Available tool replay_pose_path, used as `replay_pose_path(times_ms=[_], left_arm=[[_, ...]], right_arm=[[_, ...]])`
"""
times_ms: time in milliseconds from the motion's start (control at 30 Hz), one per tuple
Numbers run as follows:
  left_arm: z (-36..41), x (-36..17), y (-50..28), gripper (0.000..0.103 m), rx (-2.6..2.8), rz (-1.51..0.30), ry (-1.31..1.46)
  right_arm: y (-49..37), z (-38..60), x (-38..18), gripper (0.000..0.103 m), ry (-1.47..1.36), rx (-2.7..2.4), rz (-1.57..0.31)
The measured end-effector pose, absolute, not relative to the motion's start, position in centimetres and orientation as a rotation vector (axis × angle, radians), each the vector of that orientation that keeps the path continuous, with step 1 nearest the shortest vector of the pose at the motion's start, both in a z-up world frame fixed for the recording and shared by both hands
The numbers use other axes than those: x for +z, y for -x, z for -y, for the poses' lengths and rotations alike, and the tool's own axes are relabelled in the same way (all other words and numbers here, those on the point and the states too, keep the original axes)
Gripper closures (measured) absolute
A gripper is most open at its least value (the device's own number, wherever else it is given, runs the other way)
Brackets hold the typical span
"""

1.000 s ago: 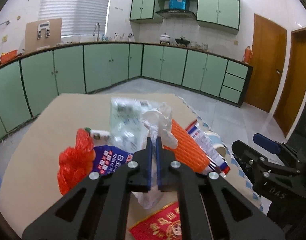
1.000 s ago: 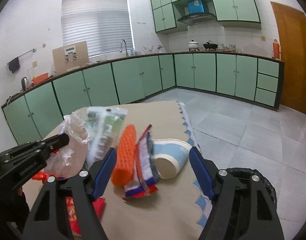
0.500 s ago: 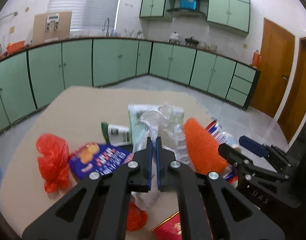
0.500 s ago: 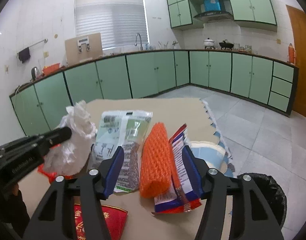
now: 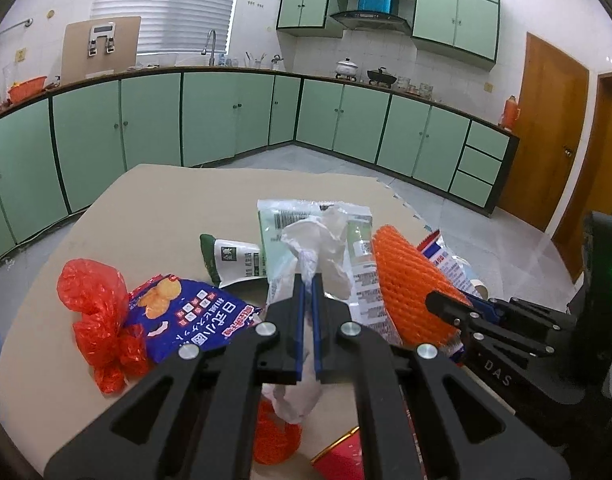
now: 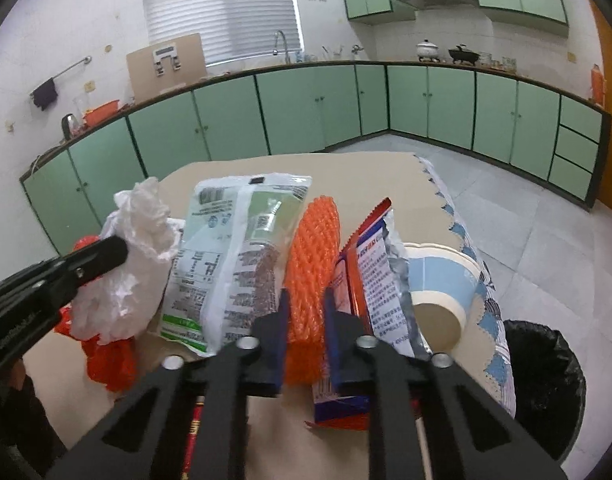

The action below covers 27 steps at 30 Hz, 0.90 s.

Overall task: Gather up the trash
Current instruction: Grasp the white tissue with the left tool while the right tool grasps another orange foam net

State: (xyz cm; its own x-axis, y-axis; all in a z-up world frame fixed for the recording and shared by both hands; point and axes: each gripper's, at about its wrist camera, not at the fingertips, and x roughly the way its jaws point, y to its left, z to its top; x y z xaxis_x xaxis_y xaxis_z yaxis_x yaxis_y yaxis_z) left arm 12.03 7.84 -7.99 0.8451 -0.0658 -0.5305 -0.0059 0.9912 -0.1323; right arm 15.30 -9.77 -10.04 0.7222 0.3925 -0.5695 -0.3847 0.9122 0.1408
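The left hand-held gripper (image 5: 308,280) pinches one crumpled white plastic bag (image 5: 320,240), lifted above the table (image 5: 153,208), while the right hand-held gripper (image 6: 306,308) is clamped narrowly on one ribbed orange foam net (image 6: 312,256). Around them on the tan table lie two crinkled red bags (image 5: 93,312), a blue snack packet (image 5: 185,316), a clear-and-green wrapper (image 6: 233,240) and one blue paper bowl (image 6: 438,280) on its side. One black-lined bin (image 6: 542,384) stands beside the table in a kitchen with green cabinets (image 5: 225,116).

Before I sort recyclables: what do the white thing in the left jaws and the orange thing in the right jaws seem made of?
The white bag looks like thin plastic film: translucent, glossy, crumpled into soft folds where the left gripper pinches it. The orange sleeve looks like foam netting: matte, with a raised diamond mesh, probably fruit packing, held in the right gripper.
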Motion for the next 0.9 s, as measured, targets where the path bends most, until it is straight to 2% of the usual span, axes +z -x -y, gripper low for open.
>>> replay_pose_path(times_ms=[467,900], left_arm=[[-7.1,-4.1,-11.2,0.101,-0.080,-0.466,0.139],[-2.8,-1.3,-11.3,0.101,-0.182,-0.391,0.125]], right_arm=[[-12.9,11.3,-4.2,0.091,-0.070,0.469,-0.472],[-10.8,16.0,-0.7,0.091,-0.100,0.386,-0.372]])
